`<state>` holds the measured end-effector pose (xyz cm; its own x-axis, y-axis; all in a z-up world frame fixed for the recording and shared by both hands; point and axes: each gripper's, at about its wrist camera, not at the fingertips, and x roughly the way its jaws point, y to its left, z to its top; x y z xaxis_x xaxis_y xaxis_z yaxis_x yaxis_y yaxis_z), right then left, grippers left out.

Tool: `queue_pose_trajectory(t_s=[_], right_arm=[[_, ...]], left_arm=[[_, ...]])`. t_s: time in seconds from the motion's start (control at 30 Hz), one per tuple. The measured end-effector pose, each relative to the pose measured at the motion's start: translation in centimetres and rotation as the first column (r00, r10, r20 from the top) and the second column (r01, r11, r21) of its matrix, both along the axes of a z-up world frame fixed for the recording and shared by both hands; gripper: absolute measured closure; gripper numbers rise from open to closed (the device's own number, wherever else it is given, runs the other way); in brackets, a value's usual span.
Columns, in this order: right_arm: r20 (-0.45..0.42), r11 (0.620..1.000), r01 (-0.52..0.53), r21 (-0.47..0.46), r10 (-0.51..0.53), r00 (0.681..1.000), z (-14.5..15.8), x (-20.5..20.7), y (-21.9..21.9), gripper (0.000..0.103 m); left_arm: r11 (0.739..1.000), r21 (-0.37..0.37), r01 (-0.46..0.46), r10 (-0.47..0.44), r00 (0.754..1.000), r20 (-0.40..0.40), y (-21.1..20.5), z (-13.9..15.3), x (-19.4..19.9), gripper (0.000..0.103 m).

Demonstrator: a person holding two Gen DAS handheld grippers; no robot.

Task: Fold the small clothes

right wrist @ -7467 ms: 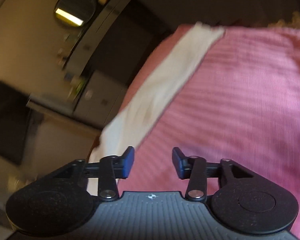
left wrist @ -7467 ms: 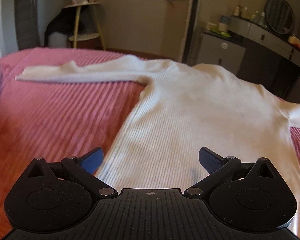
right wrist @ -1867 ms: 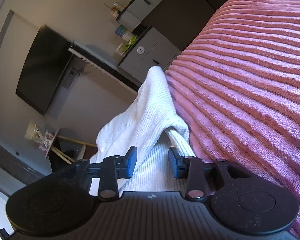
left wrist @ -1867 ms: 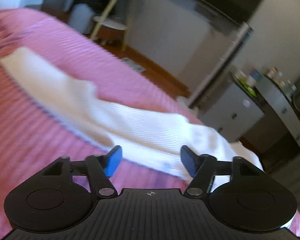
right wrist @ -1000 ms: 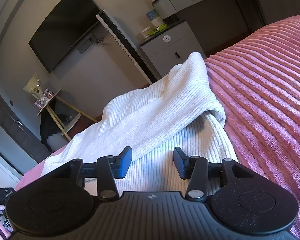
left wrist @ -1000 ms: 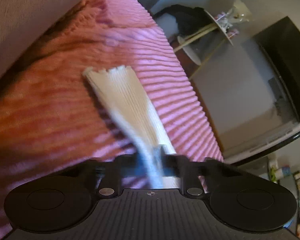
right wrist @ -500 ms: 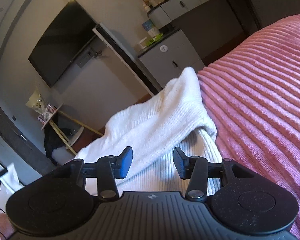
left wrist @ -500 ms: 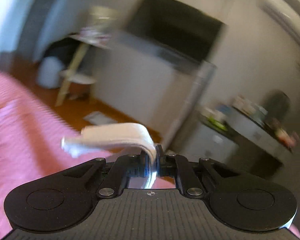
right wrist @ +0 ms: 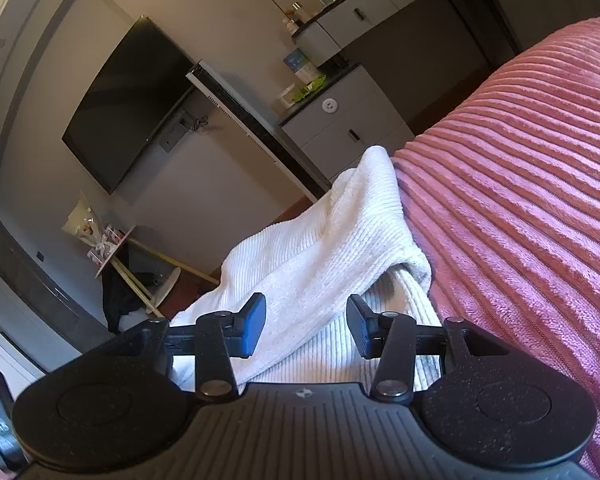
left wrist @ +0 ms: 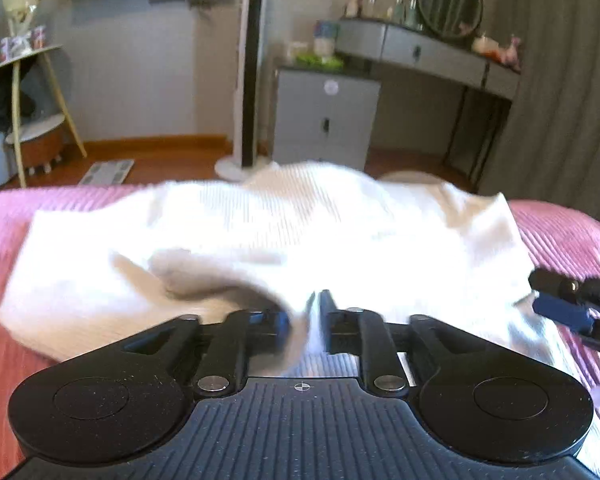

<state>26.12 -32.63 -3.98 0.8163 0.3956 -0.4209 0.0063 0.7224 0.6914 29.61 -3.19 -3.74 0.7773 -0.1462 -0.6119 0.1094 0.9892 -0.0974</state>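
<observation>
left hand-held gripper (left wrist: 305, 322), sweater (left wrist: 260, 232), cabinet (left wrist: 326, 120) behind

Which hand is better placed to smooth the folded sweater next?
Right. Its tongs are open and empty over the sweater; the left tongs, which have just been opening, have sleeve fabric between them.

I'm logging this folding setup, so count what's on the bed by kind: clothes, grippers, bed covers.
White sweater: 1
Grippers: 2, the left gripper and the right gripper
Pink ribbed bedspread: 1
Total: 4
</observation>
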Motion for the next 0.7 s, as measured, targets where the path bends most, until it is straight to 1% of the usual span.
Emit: queue_pose_trajectory(t_s=[0.03,0.07,0.13,0.17,0.2,0.23,0.27,0.3,0.33,0.37,0.4,0.43,0.47,0.5,0.53,0.57,0.63,0.7], right_arm=[[-0.002,1.000,0.001,0.005,-0.001,1.000,-0.1,0.1,0.0,0.058],[-0.006,1.000,0.000,0.010,0.001,1.000,-0.2,0.1,-0.1,0.058],[-0.014,1.000,-0.005,0.014,0.005,1.000,-0.3,0.1,-0.1,0.058],[-0.015,1.000,-0.007,0.013,0.008,1.000,-0.4,0.2,0.0,0.058],[-0.016,1.000,-0.009,0.011,0.009,1.000,-0.3,0.2,0.1,0.058],[-0.016,1.000,-0.009,0.010,0.009,1.000,-0.3,0.2,0.1,0.058],[-0.011,1.000,-0.009,0.010,0.009,1.000,-0.2,0.1,0.2,0.058],[-0.008,1.000,-0.010,0.010,0.010,1.000,-0.1,0.2,0.1,0.058],[-0.006,1.000,-0.006,0.010,0.006,1.000,-0.1,0.1,0.0,0.058],[-0.003,1.000,-0.003,0.011,0.003,1.000,0.0,0.1,0.0,0.058],[-0.001,1.000,0.001,0.013,-0.001,1.000,0.0,0.0,-0.1,0.058],[-0.002,1.000,0.007,0.014,-0.007,1.000,-0.1,0.0,-0.2,0.058],[0.000,1.000,0.012,0.015,-0.012,1.000,-0.1,-0.1,-0.2,0.058],[0.002,1.000,0.014,0.016,-0.014,1.000,-0.1,-0.2,-0.3,0.058],[0.003,1.000,0.016,0.013,-0.016,1.000,-0.2,-0.2,-0.2,0.060],[0.003,1.000,0.024,0.009,-0.024,1.000,-0.1,-0.3,-0.2,0.067],[0.008,0.999,0.038,0.009,-0.038,0.999,-0.1,-0.4,-0.3,0.074],[0.010,0.999,0.048,0.018,-0.048,0.999,-0.2,-0.4,-0.5,0.074]], left_arm=[[1.000,-0.024,0.011,-0.011,1.000,0.010,0.1,0.1,-0.4,0.057],[0.999,-0.038,0.016,-0.015,0.999,0.030,0.2,0.4,-1.1,0.054],[0.999,-0.031,0.017,-0.015,0.998,0.061,0.4,1.1,-0.7,0.053],[0.999,-0.034,0.013,-0.011,0.998,0.057,0.5,1.2,-0.5,0.053],[0.998,-0.062,0.007,-0.004,0.999,0.040,1.0,1.1,0.0,0.053],[0.994,-0.109,-0.004,0.007,1.000,0.024,1.6,1.0,0.3,0.053],[0.984,-0.174,-0.023,0.023,1.000,0.001,2.2,0.8,0.7,0.053],[0.971,-0.234,-0.046,0.042,0.999,-0.022,3.0,0.5,1.0,0.053],[0.952,-0.295,-0.081,0.071,0.997,-0.044,3.8,0.3,1.4,0.053],[0.934,-0.338,-0.113,0.099,0.993,-0.060,4.6,0.1,1.7,0.055],[0.915,-0.377,-0.142,0.123,0.990,-0.075,5.4,-0.1,1.9,0.062],[0.900,-0.405,-0.164,0.141,0.986,-0.087,5.9,-0.3,2.1,0.076],[0.895,-0.409,-0.177,0.153,0.984,-0.093,6.2,-0.4,2.3,0.084],[0.898,-0.404,-0.177,0.152,0.984,-0.094,6.1,-0.3,2.6,0.092],[0.907,-0.389,-0.161,0.141,0.987,-0.079,5.8,0.1,2.6,0.092],[0.921,-0.366,-0.133,0.123,0.991,-0.051,5.2,0.6,2.6,0.093],[0.955,-0.290,-0.057,0.067,0.998,0.022,2.9,1.6,2.4,0.093],[0.979,-0.204,0.029,-0.010,0.996,0.092,0.0,2.3,1.9,0.093]])
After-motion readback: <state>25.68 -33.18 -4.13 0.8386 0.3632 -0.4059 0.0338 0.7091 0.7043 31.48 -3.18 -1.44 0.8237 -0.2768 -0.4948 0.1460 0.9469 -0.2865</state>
